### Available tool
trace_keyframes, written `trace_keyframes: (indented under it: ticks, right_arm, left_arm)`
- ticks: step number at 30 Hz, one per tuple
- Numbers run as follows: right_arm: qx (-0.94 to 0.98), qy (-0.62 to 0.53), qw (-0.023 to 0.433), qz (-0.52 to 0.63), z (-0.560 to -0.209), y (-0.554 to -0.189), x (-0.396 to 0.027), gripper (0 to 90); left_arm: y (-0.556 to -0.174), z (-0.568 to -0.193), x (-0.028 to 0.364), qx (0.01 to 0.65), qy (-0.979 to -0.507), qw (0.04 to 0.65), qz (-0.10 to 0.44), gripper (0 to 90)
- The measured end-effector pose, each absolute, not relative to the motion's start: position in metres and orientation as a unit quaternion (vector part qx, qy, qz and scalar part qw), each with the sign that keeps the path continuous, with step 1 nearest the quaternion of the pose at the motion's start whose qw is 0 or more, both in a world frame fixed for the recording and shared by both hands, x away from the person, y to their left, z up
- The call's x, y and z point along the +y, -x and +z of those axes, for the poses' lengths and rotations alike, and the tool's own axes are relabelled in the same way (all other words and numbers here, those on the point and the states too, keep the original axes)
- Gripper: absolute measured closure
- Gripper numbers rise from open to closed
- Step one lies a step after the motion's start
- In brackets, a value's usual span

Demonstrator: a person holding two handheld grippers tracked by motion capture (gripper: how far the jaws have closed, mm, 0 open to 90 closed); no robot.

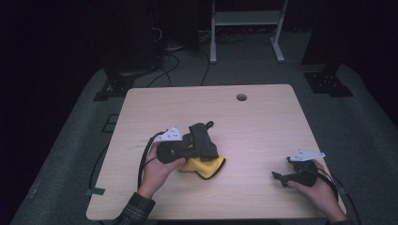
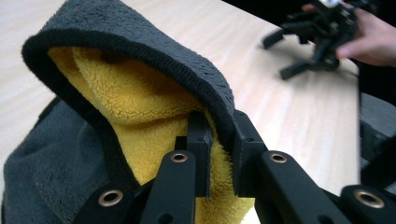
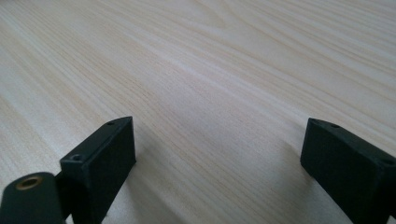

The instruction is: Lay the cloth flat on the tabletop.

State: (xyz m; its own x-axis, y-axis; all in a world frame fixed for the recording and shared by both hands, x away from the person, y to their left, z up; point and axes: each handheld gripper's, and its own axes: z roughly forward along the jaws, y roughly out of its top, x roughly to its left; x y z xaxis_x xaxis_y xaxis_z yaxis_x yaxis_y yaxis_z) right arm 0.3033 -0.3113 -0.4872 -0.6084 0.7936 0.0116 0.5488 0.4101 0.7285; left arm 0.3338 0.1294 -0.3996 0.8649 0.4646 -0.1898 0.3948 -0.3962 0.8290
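Fleece cloth, dark grey on one face and mustard yellow on the other with a black stitched hem (image 2: 140,93), sits a little left of the middle of the pale wooden bench (image 1: 263,117), one folded edge lifted off the surface while the yellow part (image 1: 206,166) lies on the wood. No brand, label or writing can be read on the cloth, on the grippers or on the bench. The left gripper (image 2: 219,149) has its fingers (image 2: 198,140) drawn narrow, pinching the hemmed edge of the cloth between them. The right gripper (image 3: 219,154) rests near the bench's right front corner, well apart from the cloth, its fingers (image 3: 105,158) spread wide over bare wood with nothing between them. A round cable hole (image 1: 241,97) is cut near the far edge of the bench. Beyond the bench, on grey carpet, stand a white metal frame (image 1: 246,28) and loose black cables (image 1: 173,61).
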Motion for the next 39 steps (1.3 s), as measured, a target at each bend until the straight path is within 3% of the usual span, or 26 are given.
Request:
trace_keyframes:
  ticks: [4, 8, 15, 25, 26, 30, 34, 39]
  right_arm:
    - [0.822, -0.408, 0.171, 0.358, -0.487, -0.303, -0.311, 9.1]
    - [0.822, -0.408, 0.171, 0.358, -0.487, -0.303, -0.311, 9.1]
    - [0.822, -0.408, 0.171, 0.358, -0.487, -0.304, -0.311, 9.0]
    - [0.822, -0.408, 0.172, 0.358, -0.487, -0.304, -0.311, 9.5]
    - [0.821, -0.407, 0.172, 0.360, -0.487, -0.303, -0.311, 16.5]
    - [0.820, -0.400, 0.166, 0.374, -0.485, -0.301, -0.312, 26.9]
    - [0.809, -0.394, 0.163, 0.404, -0.477, -0.300, -0.309, 28.3]
    - [0.799, -0.383, 0.154, 0.436, -0.468, -0.298, -0.299, 29.9]
  left_arm:
    - [-0.330, -0.410, 0.125, 0.255, -0.844, 0.471, 0.034, 78.3]
    - [-0.333, -0.413, 0.125, 0.263, -0.842, 0.470, 0.038, 66.1]
    - [-0.338, -0.405, 0.122, 0.263, -0.837, 0.476, 0.056, 55.5]
    - [-0.356, -0.408, 0.115, 0.275, -0.833, 0.477, 0.050, 54.1]
    - [-0.361, -0.411, 0.112, 0.276, -0.832, 0.479, 0.044, 54.0]
    - [-0.364, -0.409, 0.109, 0.273, -0.830, 0.484, 0.042, 49.0]
    - [-0.359, -0.396, 0.111, 0.262, -0.822, 0.503, 0.053, 40.2]
    - [-0.355, -0.388, 0.118, 0.263, -0.817, 0.510, 0.065, 36.4]
